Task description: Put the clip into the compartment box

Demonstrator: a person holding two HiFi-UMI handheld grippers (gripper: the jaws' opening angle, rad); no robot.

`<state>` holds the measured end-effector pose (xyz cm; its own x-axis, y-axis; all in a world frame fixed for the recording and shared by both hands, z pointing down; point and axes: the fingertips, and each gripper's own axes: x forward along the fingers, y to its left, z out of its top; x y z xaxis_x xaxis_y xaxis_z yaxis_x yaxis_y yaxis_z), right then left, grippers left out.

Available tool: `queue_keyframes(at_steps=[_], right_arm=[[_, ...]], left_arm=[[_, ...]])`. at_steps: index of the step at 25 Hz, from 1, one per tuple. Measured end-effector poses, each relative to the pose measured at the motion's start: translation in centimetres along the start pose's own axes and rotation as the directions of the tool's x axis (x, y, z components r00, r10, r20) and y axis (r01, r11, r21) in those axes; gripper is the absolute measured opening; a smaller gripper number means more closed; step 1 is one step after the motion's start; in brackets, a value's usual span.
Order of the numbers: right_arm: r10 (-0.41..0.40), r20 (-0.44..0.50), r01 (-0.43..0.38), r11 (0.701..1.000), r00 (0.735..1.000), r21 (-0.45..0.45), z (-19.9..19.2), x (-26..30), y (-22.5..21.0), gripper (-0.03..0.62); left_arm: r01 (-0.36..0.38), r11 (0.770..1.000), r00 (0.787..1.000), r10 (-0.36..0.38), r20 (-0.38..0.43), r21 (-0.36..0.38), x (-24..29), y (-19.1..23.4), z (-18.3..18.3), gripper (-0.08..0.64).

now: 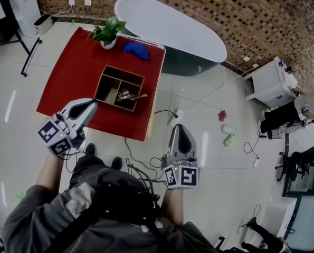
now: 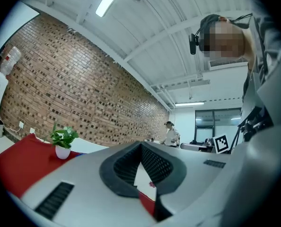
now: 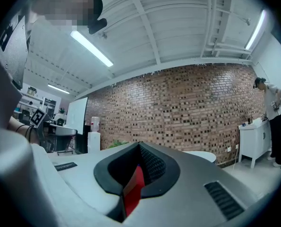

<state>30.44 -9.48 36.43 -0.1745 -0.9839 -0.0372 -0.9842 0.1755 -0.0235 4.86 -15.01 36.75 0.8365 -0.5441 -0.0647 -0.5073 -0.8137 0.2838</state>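
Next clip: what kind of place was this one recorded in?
Probably an open office or lab-style workroom. It has a long brick wall, a tiled floor with loose cables trailing across it, and an office chair at the side.

The jaws of my right hand-held gripper [image 3: 138, 162] stand almost together, their black ridged pads [image 3: 152, 164] leaving only a thin slit with nothing held in it. Through that slit I see a strip of red [image 3: 132, 193]. Beyond the grey shell runs a long brick wall [image 3: 187, 108], with a whiteboard [image 3: 76, 122] and a water dispenser [image 3: 94, 138] at its left end. A few green leaves [image 3: 115, 144] peek over the left jaw, and a white rounded edge [image 3: 204, 156] shows past the right one. At the far right a person [image 3: 272, 122] stands beside a white cabinet [image 3: 252, 143]. A strip light [image 3: 90, 48] crosses the ceiling above.
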Motion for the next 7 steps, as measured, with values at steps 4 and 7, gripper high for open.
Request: queue_keyframes(at_steps=[4, 7], right_arm=[[0.006, -0.007, -0.006, 1.0, 1.0, -0.002, 0.1, -0.2, 0.1, 0.003], [0.004, -0.012, -0.004, 1.0, 1.0, -0.004, 0.1, -0.2, 0.0, 0.003]], left_arm=[[-0.002, 1.0, 1.0, 0.002, -0.004, 0.002, -0.1, -0.2, -0.1, 0.031], [0.024, 0.999, 0.999, -0.023, 0.034, -0.026, 0.4, -0.9, 0.8, 0.031]])
